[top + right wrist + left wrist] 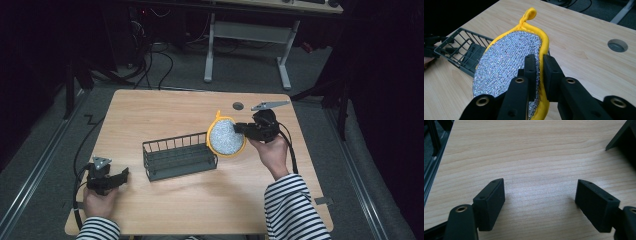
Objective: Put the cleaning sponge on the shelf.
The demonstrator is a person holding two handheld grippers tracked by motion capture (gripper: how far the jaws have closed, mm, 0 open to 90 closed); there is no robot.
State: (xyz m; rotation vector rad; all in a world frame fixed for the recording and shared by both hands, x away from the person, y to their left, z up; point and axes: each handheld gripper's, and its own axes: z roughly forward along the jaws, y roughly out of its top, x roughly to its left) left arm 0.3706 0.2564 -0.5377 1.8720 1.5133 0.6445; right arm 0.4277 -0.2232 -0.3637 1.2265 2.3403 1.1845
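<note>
A round scouring pad [225, 137] with a silver mesh face and yellow rim hangs above the table, just right of a dark wire basket [179, 156]. My right gripper [241, 128] is shut on its right edge. In the right gripper view both jaws pinch the scouring pad [506, 65] at its yellow rim, its hanging loop pointing up, and the basket [464, 47] lies beyond it at the left. My left gripper [122, 175] rests low at the table's front left, open, with bare wood between its fingers [490, 201].
The wooden table [165, 110] has a round cable hole [238, 105] near its far edge. A dark corner of the basket [621, 137] pokes in at the upper right of the left gripper view. Beyond the table stand a desk frame and floor cables.
</note>
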